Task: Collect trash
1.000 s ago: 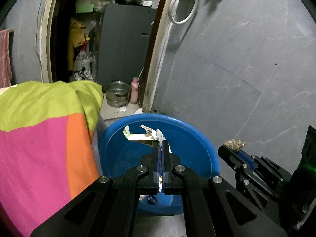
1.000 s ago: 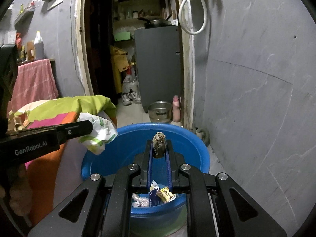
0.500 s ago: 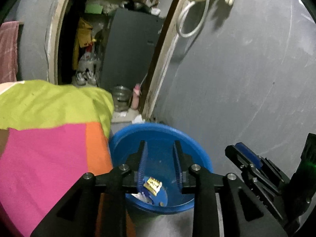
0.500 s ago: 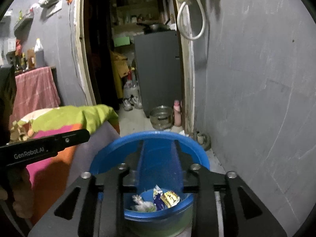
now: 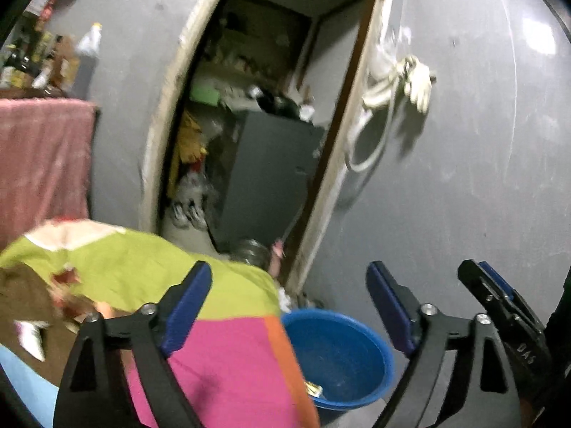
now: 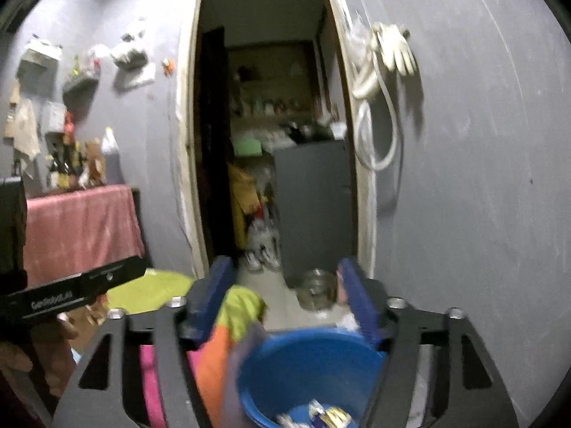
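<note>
Both scraps dropped, the left gripper (image 5: 289,306) and right gripper (image 6: 289,296) lift, jaws apart, empty; light, crumpled wrappers (image 6: 323,416) fill the basin (image 6: 303,363).

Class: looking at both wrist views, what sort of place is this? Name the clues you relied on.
Probably a lived-in home: a colourful bedsheet, a blue basin holding wrappers, and a doorway opening onto a cluttered storeroom or kitchen.
</note>
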A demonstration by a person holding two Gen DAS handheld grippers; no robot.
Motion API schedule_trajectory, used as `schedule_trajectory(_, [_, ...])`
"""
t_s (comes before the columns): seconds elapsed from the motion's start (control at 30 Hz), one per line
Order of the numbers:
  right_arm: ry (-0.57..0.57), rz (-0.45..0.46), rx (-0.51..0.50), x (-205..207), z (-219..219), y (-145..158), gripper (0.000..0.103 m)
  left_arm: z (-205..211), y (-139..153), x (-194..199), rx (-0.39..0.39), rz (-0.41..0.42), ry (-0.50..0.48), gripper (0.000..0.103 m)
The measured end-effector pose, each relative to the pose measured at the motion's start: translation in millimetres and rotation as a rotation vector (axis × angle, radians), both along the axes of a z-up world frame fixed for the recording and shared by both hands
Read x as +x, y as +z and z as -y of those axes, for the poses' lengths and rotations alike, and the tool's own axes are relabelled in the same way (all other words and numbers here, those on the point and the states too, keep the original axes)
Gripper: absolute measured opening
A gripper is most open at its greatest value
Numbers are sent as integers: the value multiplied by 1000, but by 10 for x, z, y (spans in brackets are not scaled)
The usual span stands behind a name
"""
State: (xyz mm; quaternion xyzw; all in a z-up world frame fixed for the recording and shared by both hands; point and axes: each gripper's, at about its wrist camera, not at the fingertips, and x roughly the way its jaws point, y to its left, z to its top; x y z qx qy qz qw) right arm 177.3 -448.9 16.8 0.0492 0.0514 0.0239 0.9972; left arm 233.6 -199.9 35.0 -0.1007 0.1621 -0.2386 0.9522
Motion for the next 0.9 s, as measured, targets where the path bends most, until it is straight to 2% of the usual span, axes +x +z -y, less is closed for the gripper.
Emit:
schedule_trajectory(0.07, [17, 34, 9, -21, -136, 97, 81, -244, 111, -54, -1, 23, 35, 96])
schedule_trajectory(0.2, [54, 97, 19, -84, -475, 246, 92, -668, 244, -210, -1, 68, 93, 100])
schedule_trajectory(0.27, [73, 122, 29, -110, -626, 291, 103, -865, 285, -277, 7, 87, 120, 100])
schedule_trajectory(0.47, [150, 164, 38, -125, -1111, 344, 103, -1407, 274, -427, 26, 112, 200, 101])
schedule_trajectory(0.63, [219, 163, 21, -19, -1516, 282, 103, -1846, 133, -483, 48, 99, 270, 101])
schedule_trajectory(0.9, [294, 66, -56, 301, -2051, -56, 103, -2271, -325, -373, 76, -21, 334, 101])
